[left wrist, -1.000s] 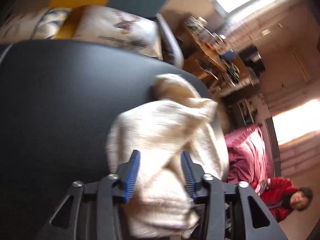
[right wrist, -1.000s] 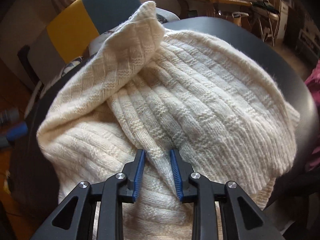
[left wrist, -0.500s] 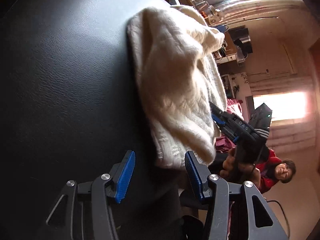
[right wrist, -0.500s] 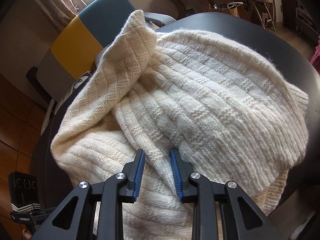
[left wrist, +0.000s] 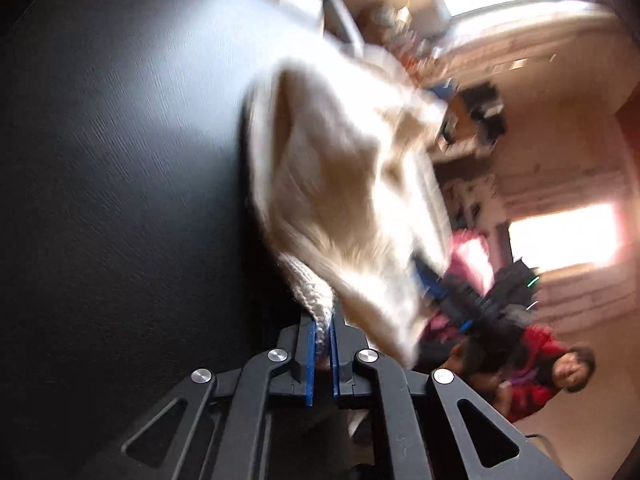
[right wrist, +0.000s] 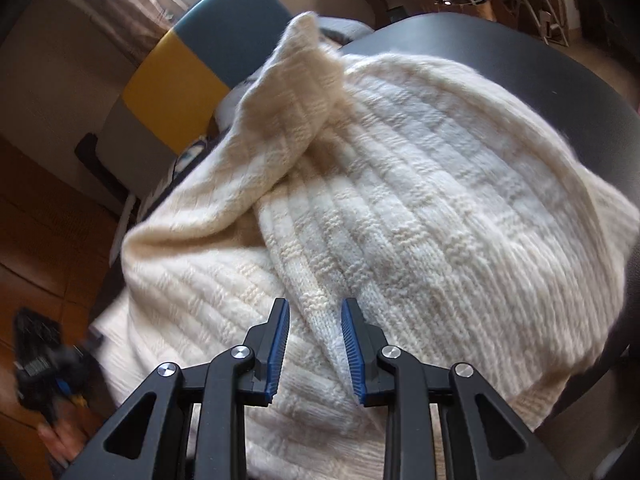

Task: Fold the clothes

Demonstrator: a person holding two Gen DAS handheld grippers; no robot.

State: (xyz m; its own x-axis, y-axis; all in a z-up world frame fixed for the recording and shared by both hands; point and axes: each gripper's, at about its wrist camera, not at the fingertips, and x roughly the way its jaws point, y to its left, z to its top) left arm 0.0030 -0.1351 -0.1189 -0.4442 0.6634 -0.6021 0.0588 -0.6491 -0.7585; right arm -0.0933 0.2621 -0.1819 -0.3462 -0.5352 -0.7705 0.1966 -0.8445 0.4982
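Where the left claw [left wrist: 323, 334] has just closed, its blue pads pinch a ribbed knit edge of the cream sweater [right wrist: 420, 208]. The right claw [right wrist: 316, 346] grips a raised fold of the same sweater, jaws part-way apart. The sweater is chunky rib knit, fuzzy, heaped on the black matte desk [left wrist: 120, 184], one pointed flap sticking up at the far side. Beyond it stands a yellow-and-teal chair [right wrist: 192, 52].
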